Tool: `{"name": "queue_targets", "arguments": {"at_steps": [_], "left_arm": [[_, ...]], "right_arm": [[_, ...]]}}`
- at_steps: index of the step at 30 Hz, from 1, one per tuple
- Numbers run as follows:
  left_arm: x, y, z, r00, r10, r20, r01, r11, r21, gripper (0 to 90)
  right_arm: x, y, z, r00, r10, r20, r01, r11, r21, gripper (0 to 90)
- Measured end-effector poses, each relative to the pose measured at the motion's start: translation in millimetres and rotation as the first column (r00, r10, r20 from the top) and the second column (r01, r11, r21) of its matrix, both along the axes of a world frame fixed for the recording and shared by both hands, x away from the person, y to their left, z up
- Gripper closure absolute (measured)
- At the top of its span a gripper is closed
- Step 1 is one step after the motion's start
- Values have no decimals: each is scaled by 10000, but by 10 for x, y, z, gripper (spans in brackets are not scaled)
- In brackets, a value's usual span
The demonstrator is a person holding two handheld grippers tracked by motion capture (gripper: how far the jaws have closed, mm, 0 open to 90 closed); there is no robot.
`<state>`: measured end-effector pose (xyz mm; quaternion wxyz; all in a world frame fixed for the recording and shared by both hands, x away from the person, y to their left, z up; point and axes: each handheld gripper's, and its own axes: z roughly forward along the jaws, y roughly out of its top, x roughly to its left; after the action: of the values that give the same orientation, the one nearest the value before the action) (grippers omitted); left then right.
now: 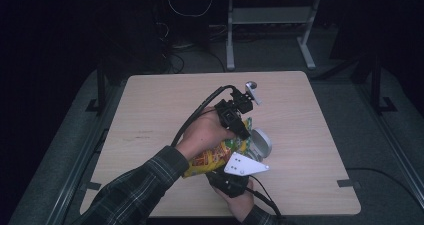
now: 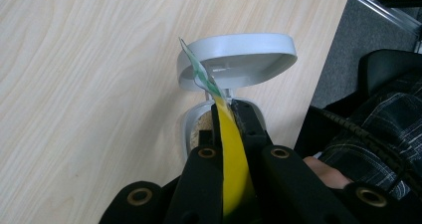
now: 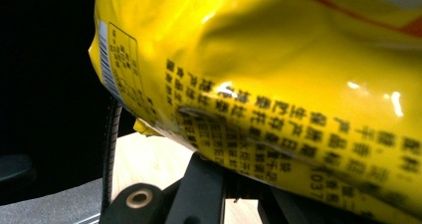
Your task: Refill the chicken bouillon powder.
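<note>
From the high view, both hands meet near the front middle of the wooden counter [image 1: 150, 110]. The left hand-held gripper [image 1: 243, 127] reaches in from above and the right hand-held gripper [image 1: 231, 177] from below, with a yellow snack bag [image 1: 212, 157] between them. A grey lidded container [image 1: 261, 142] sits on the counter just right of the bag, partly hidden behind the grippers. A small silver object [image 1: 251, 89] lies farther back.

In the left gripper view, the left hand-held gripper [image 2: 230, 115] is clamped narrow on the yellow bag's thin top edge [image 2: 231, 159]. Just beyond stands the container, its lid [image 2: 239, 59] raised, blocking the space ahead.

In the right gripper view, the bag [image 3: 278, 84] crowds the lens, and the right hand-held gripper's [image 3: 239, 181] jaws press into its underside, holding it.
</note>
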<state>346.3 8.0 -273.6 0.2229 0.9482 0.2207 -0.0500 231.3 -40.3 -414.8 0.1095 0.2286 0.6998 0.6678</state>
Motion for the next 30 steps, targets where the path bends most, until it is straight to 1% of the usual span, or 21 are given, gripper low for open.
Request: {"name": "queue_targets", "arguments": {"at_steps": [30], "left_arm": [[19,-6,-3,10000,18,-71,-17,10000,87,899]], "right_arm": [[10,-6,1,10000,46,3,-46,10000,-6,900]]}}
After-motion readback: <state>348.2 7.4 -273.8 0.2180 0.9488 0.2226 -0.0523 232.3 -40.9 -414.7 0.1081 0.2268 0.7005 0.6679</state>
